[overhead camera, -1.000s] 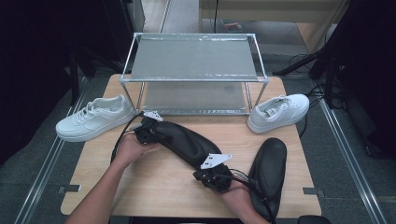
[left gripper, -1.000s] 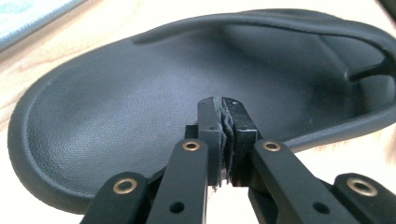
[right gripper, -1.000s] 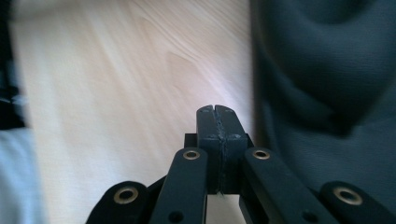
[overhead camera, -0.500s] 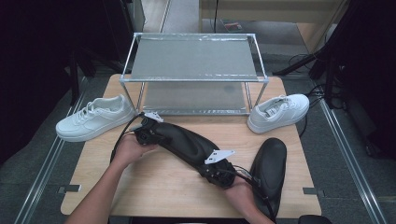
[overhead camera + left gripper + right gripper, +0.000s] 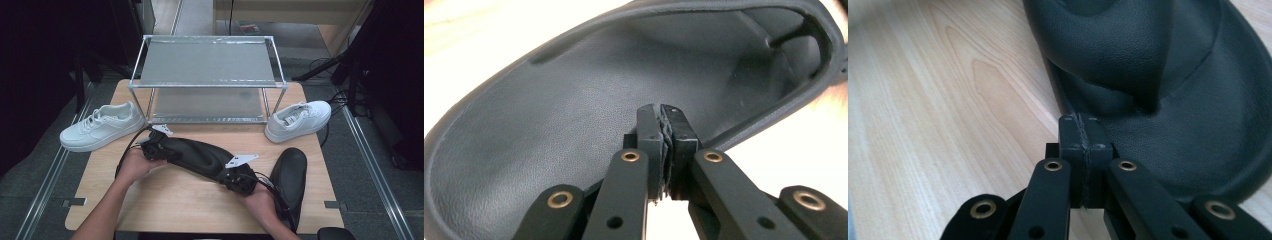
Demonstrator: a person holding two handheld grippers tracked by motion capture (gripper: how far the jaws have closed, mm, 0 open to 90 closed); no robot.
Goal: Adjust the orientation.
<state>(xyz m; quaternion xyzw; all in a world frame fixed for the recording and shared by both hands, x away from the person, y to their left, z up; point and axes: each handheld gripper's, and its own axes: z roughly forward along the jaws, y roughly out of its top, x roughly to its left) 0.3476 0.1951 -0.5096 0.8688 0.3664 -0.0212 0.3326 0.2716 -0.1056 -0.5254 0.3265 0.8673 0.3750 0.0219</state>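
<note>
A black slipper (image 5: pixel 197 156) lies slantwise across the middle of the wooden table (image 5: pixel 175 205), between my two grippers. At its left end my left gripper (image 5: pixel 166 150) is shut on the slipper's thin rim. In the left gripper view the closed tips (image 5: pixel 659 112) pinch that rim, and the slipper's dark lining (image 5: pixel 549 115) spreads behind them. My right gripper (image 5: pixel 231 175) is shut at the slipper's right end. In the right gripper view its tips (image 5: pixel 1080 122) bite the edge of the slipper (image 5: pixel 1128 55).
A second black slipper (image 5: pixel 289 175) lies at the table's right front. One white sneaker (image 5: pixel 102 126) sits at the left edge and another (image 5: pixel 298 120) at the right. A two-tier metal rack (image 5: pixel 207 65) stands at the back.
My right gripper has shifted a little to the right and away from the front edge at the slipper's end. The left gripper has stayed put.
</note>
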